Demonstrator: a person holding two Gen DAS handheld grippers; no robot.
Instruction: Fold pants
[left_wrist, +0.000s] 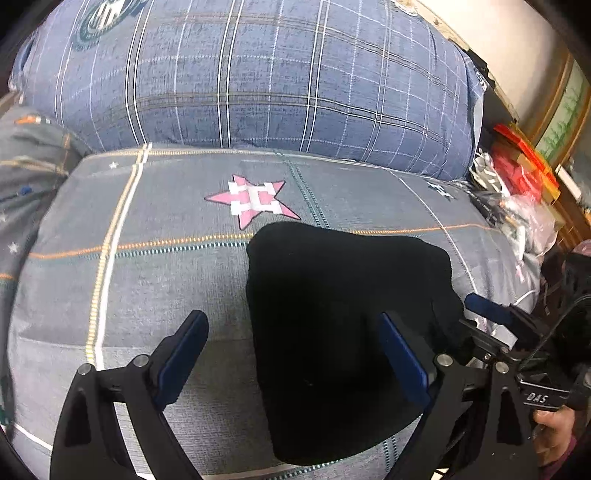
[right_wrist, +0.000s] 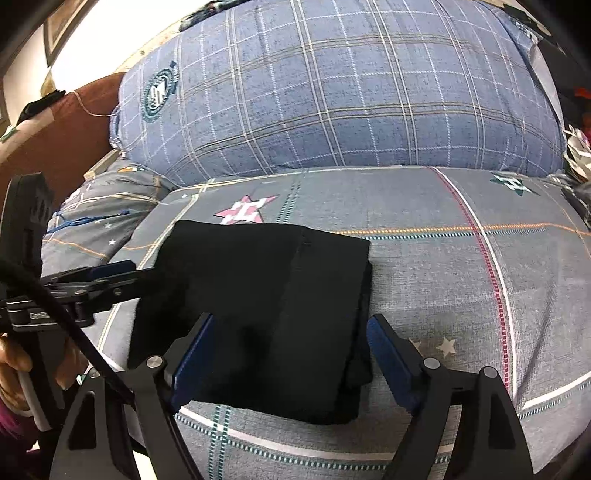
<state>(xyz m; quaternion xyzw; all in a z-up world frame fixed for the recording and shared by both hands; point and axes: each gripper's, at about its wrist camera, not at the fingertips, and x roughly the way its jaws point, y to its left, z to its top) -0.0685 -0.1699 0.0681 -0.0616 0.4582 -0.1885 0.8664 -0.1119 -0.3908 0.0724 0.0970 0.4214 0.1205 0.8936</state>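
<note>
My right claw (right_wrist: 290, 354) stands released over the near edge of the pants (right_wrist: 258, 314), its blue pads clear of the cloth; my left claw (left_wrist: 295, 354) is spread wide too, gripping nothing, one pad over the pants' left side; the black pants lie folded into a thick square on the grey checked bed (right_wrist: 461, 295), before a blue plaid pillow (right_wrist: 332, 110).

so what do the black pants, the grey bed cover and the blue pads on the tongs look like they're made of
Black pants: a soft matte fabric, probably a knit or cotton blend; no sheen, and the layered edges look thick and limp.
Grey bed cover: printed woven cloth, likely cotton; a heathered look with stripes and stars printed on it.
Blue pads: seemingly rubber or foam, dull and smooth, on hard black tongs.
</note>
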